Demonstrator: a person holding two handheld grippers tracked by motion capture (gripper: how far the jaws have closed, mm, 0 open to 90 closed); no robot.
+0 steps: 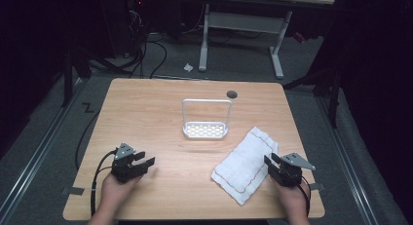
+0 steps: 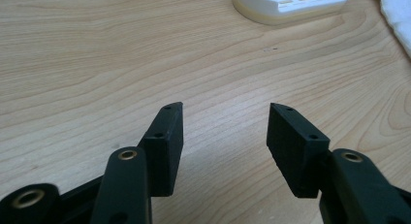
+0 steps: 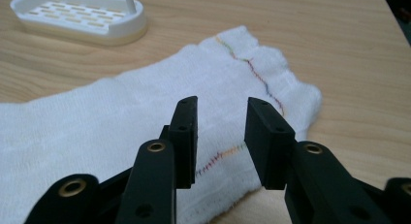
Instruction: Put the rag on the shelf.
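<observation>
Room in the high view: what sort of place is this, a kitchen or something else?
Probably a lab or workshop rather than a kitchen: cables trail over grey carpet, a second desk stands behind, and the wooden table holds just a white rack and a cloth.

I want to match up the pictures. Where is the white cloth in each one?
High view: the white cloth lies flat on the table, right of centre, just ahead of the right gripper.
Left gripper view: a bit of the cloth peeks in at the top right edge.
Right gripper view: the cloth spreads across the middle, under and beyond the open jaws.
Shared landmark: the white slotted rack.
</observation>
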